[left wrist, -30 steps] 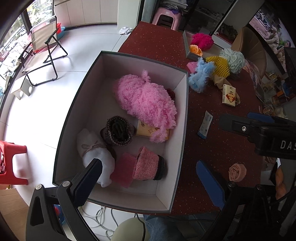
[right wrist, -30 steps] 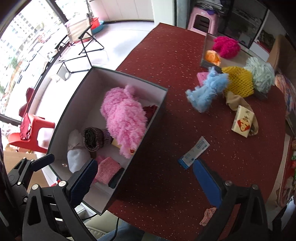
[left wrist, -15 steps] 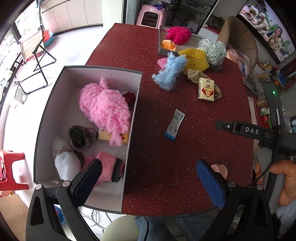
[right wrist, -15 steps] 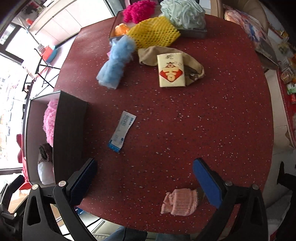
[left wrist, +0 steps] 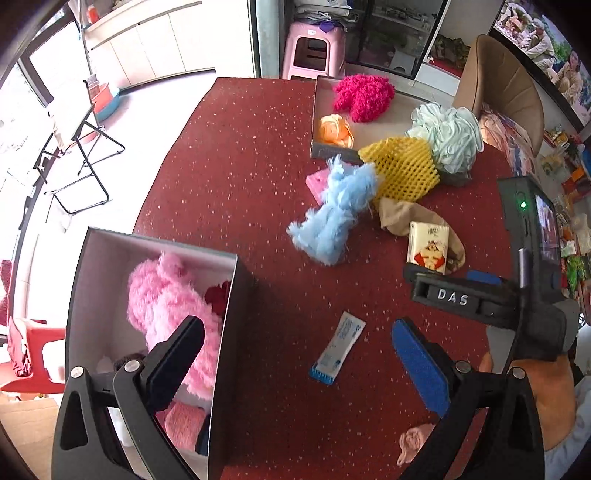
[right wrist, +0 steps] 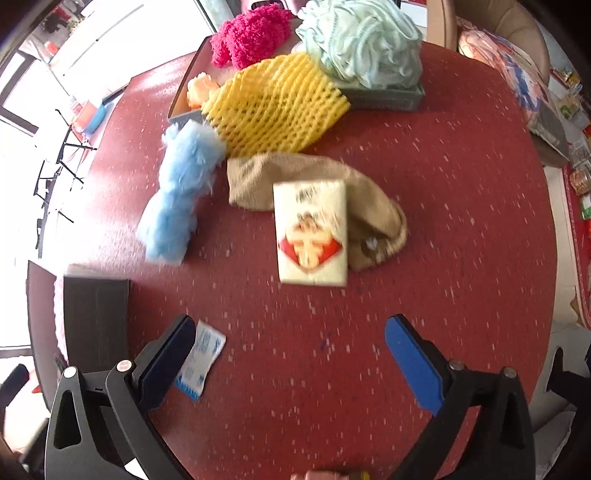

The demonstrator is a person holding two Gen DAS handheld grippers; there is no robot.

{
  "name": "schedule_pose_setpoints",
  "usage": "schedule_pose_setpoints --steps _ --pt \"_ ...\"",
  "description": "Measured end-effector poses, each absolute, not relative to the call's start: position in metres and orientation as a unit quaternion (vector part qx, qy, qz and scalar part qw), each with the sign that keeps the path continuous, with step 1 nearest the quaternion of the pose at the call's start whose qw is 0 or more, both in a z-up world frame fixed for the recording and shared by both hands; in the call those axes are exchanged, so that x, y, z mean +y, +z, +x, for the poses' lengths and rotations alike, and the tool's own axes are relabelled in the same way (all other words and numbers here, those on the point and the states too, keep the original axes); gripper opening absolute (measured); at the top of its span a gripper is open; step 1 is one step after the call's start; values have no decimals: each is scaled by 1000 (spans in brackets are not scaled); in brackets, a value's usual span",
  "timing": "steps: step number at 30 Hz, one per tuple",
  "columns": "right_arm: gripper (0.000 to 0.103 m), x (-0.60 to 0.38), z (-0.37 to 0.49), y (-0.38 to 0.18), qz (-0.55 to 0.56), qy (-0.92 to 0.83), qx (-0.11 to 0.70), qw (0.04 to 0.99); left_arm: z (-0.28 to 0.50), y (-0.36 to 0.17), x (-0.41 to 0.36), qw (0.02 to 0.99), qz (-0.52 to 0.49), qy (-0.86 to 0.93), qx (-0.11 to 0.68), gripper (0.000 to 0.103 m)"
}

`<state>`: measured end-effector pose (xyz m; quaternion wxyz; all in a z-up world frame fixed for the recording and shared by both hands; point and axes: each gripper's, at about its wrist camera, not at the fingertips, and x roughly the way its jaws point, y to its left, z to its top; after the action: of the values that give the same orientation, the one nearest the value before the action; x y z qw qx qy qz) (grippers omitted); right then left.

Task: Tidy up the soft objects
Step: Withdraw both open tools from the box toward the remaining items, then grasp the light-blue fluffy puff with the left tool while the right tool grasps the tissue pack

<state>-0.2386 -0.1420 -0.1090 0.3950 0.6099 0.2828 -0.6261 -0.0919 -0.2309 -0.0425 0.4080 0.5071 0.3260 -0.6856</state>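
My left gripper (left wrist: 295,350) is open and empty above the red table, beside the open dark box (left wrist: 225,332) that holds a fluffy pink toy (left wrist: 166,306) and other soft items. My right gripper (right wrist: 291,350) is open and empty above the table, short of a tissue pack (right wrist: 312,232) lying on a tan sock (right wrist: 373,206). A fluffy blue piece (right wrist: 177,199), a yellow foam net (right wrist: 273,110), a pale green bath pouf (right wrist: 362,40) and a magenta fluffy piece (right wrist: 251,33) lie beyond. A small pink sock (left wrist: 413,443) lies near the table's front edge.
A blue-and-white sachet (left wrist: 338,349) lies on the table between my left fingers; it also shows in the right wrist view (right wrist: 201,358). A shallow grey tray (left wrist: 325,147) at the back holds an orange item (left wrist: 336,129). A brown chair (left wrist: 502,85) stands behind the table.
Both grippers have moved forward and right across the table, away from the box and toward the pile of soft items. The tissue pack now looms larger in the right wrist view.
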Motion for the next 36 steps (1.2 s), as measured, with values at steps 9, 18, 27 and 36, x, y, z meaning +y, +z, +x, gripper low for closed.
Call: schedule_pose_setpoints --steps 9,18,27,36 --pt "81 -190 -247 -151 594 -630 303 398 -152 -67 -274 411 543 -676 281 102" --pt "56 -154 -270 -158 620 -600 291 414 -217 -148 -302 402 591 -658 237 102" --pt "56 -91 -295 -146 646 -594 257 405 -230 -191 -315 393 612 -646 232 102" --pt "59 -68 -303 -137 650 -590 243 413 -202 -203 -340 391 571 -627 358 103"
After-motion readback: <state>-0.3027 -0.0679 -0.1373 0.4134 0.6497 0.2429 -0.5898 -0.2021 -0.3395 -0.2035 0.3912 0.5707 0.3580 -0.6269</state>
